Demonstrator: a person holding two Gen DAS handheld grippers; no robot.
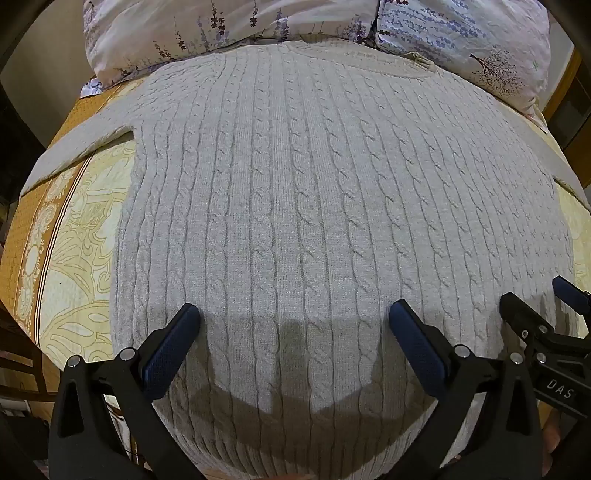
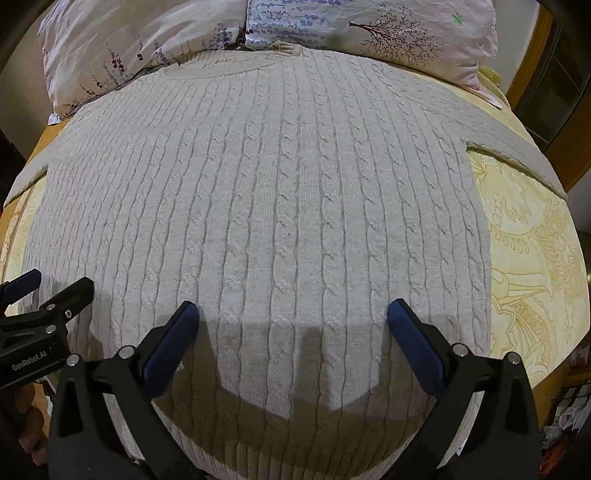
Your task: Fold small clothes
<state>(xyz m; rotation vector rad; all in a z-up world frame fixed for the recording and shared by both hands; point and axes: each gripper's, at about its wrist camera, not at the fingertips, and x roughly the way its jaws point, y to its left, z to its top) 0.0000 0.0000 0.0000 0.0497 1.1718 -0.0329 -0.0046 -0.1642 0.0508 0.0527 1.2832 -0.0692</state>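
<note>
Both hand-held grippers, left and right, hang released above the sweater (seemingly flat).

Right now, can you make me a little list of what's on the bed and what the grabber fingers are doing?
garment: pale cable-knit sweater, spread flat, front up, not yet folded
sleeves: both stretched out sideways
neck end: by the floral pillows
underneath: yellow patterned bedspread
left gripper: fingers wide apart above the sweater's lower part, holding nothing
right gripper: fingers wide apart beside it, holding nothing
</note>
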